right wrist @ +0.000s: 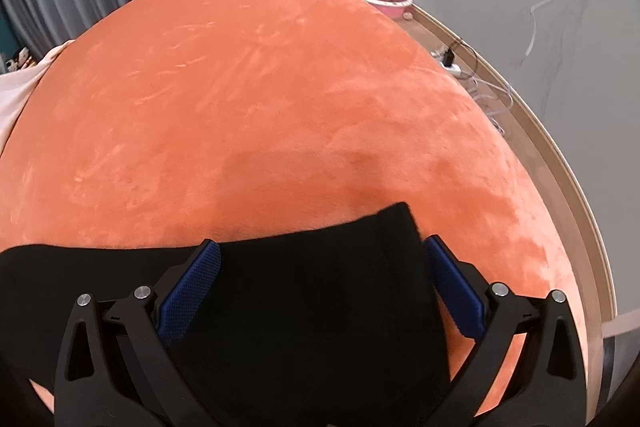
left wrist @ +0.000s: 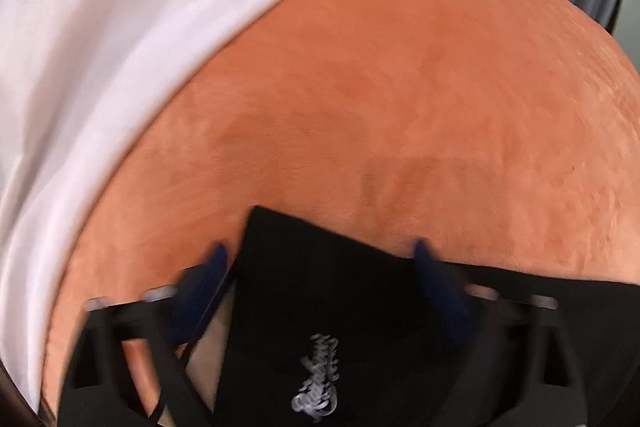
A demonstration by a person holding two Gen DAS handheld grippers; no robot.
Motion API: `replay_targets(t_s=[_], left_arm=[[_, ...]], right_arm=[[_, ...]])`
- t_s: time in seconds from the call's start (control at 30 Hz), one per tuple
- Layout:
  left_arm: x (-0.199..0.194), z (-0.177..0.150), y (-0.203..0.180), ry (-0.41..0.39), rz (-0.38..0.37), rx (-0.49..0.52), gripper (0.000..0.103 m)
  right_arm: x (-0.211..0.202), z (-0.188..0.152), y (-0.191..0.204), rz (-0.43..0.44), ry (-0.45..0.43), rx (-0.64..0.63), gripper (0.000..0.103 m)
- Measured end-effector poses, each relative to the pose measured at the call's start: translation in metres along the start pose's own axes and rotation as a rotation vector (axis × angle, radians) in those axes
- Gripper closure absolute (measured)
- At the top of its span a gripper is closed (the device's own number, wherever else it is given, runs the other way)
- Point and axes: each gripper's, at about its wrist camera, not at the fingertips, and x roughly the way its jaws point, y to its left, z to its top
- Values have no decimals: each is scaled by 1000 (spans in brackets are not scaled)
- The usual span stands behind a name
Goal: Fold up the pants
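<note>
left wrist view: the left gripper [left wrist: 320,255] is seen blurred, its blue fingers [left wrist: 202,283] spread fairly wide. a corner of the black pants [left wrist: 320,291] lies between them on the orange bed cover [left wrist: 400,87]; whether the fingers press it cannot be told. a white cloth [left wrist: 100,47] is spread to the left.

right wrist view: the right gripper [right wrist: 322,251] is held wide, and a pants corner sits between its fingers [right wrist: 192,291], apparently not clamped.

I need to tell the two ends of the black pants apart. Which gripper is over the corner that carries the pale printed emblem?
The left gripper: the black pants between its fingers show a pale emblem. At the right gripper the cloth is plain black.
</note>
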Motion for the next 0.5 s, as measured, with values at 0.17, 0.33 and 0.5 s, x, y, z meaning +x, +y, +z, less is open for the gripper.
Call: replay_targets(t_s=[0.17,0.33,0.5], left_arm=[[-32,-6,4,-99,-44,-22,99],[-111,-28,55,-247,-195,-69,100],[-172,-61,83,-278,-267,-53,100]], right_arm=[[-24,1,6,87,-43,-3,90],[-104,-14,15,160,-177,-64,91],[-168,-40,7,208,-236,-81,91]])
